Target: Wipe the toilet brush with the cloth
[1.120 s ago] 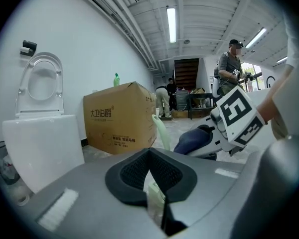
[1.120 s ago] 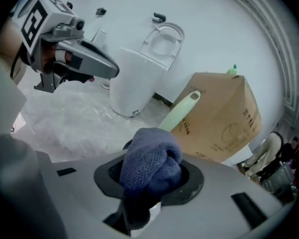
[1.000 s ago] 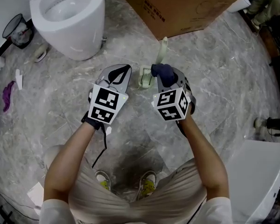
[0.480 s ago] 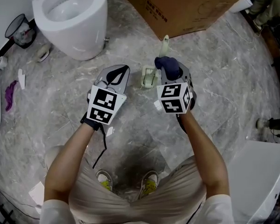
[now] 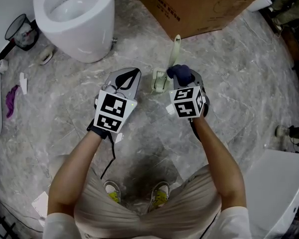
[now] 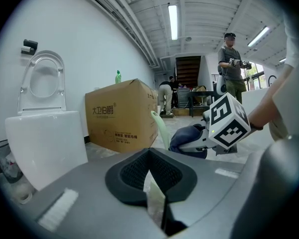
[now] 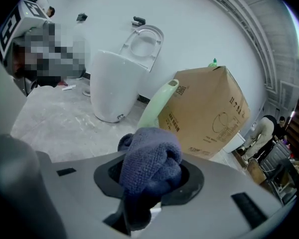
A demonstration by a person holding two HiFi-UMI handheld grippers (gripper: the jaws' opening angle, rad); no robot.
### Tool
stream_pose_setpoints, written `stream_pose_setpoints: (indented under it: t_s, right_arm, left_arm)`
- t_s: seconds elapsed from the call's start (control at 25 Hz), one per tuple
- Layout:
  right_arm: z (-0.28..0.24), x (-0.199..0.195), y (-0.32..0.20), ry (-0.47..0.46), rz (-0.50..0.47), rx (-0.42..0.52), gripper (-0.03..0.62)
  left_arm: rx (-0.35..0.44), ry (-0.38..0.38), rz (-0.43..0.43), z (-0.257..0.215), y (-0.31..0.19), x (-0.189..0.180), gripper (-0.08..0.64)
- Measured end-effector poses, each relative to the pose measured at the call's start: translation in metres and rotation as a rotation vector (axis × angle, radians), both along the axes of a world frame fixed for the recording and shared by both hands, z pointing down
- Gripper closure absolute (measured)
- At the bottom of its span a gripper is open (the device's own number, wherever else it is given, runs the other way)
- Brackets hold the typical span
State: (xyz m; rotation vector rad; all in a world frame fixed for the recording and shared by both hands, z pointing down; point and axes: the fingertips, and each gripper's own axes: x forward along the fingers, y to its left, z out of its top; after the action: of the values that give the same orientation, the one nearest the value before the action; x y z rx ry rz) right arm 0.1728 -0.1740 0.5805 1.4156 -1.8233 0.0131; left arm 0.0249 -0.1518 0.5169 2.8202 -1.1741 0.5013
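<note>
The toilet brush's pale green handle [image 5: 176, 46] stands upright from its holder [image 5: 159, 82] on the marble floor, in front of the cardboard box. My right gripper [image 5: 179, 78] is shut on a bunched dark blue cloth [image 5: 180, 73], which sits just right of the holder and below the handle. In the right gripper view the cloth [image 7: 149, 158] fills the jaws and the handle [image 7: 154, 106] rises right behind it. My left gripper [image 5: 131, 77] hovers left of the holder, shut with nothing in it. In the left gripper view the handle [image 6: 160, 128] and cloth [image 6: 187, 136] are ahead to the right.
A white toilet [image 5: 74, 14] stands at the back left, with a black waste bin [image 5: 19, 31] beside it. A large cardboard box [image 5: 199, 4] is behind the brush. A white unit [image 5: 279, 193] is at the lower right. A person [image 6: 232, 68] stands far off.
My right gripper with the cloth has shifted slightly right and toward the brush holder. The left gripper and the brush have stayed put.
</note>
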Motion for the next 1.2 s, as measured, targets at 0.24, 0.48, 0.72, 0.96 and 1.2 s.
stream_pose_setpoints:
  t_s: [0.24, 0.48, 0.72, 0.96, 1.2]
  right_arm:
    - [0.020, -0.005, -0.002, 0.053, -0.031, -0.050, 0.460]
    - [0.038, -0.005, -0.003, 0.101, -0.028, -0.110, 0.459]
    - [0.057, -0.014, 0.024, 0.140, -0.039, -0.197, 0.459]
    - [0.041, 0.003, 0.038, 0.253, -0.035, -0.188, 0.459]
    - [-0.020, -0.005, 0.038, 0.030, 0.111, -0.092, 0.463]
  left_arm:
    - [0.015, 0.006, 0.019, -0.008, 0.003, 0.004, 0.558]
    - [0.019, 0.014, 0.031, -0.009, 0.007, 0.000, 0.558]
    - [-0.003, 0.064, 0.035, -0.011, -0.014, -0.003, 0.558]
    - [-0.127, 0.182, -0.053, 0.005, -0.052, 0.002, 0.558]
    - [-0.156, 0.117, 0.005, 0.020, -0.055, 0.032, 0.558]
